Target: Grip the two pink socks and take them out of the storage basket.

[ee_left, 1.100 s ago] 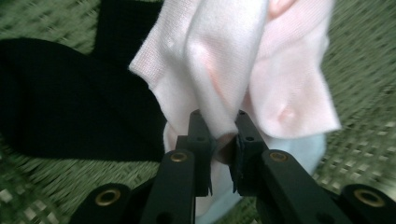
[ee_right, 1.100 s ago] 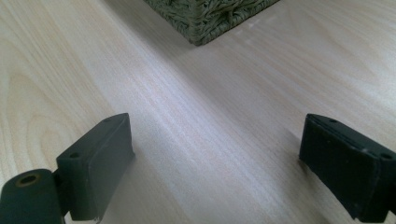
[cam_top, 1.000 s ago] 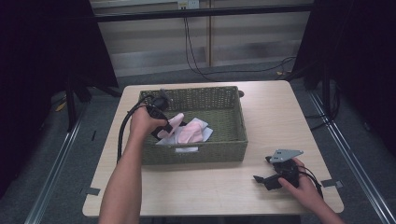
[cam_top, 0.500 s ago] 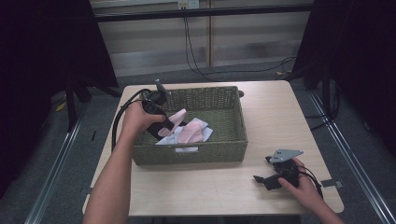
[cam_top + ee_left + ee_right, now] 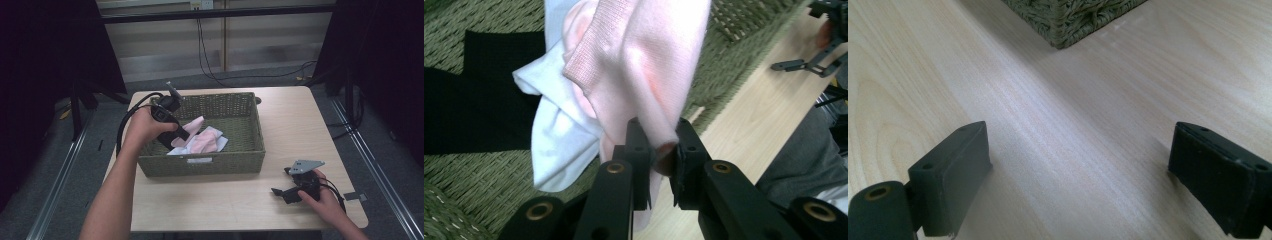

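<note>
Pale pink knitted cloth (image 5: 644,65): pinched at one fold between the clenched fingers (image 5: 636,150) of the left gripper (image 5: 175,135), its free part hanging over the inside of the basket near the basket's left wall. In the high view the cloth (image 5: 197,137) sits in the left half of the basket, partly lifted.

White soft cloth (image 5: 556,145): lies under and beside the pink one, touching it, on the basket floor; in the high view its edge (image 5: 220,145) shows just right of the pink cloth.

Black flat patch (image 5: 479,95): lies on the basket floor beside the white cloth; what it is cannot be told.

Olive-green woven rectangular basket (image 5: 252,135): stands on the counter, towards the far left of the counter's top, long side parallel to the counter's near edge. One corner of it (image 5: 1073,20) shows in the right gripper view.

Light wooden counter (image 5: 300,120): rectangular, with rounded corners.

Left hand (image 5: 145,127): wraps the left gripper above the basket's left wall; a black cable loops out from it.

Right gripper (image 5: 292,190): rests low at the counter's near right corner, held by the right hand (image 5: 322,197), well apart from the basket. Its fingers (image 5: 955,170) stand wide apart over bare wood, grasping nothing.
</note>
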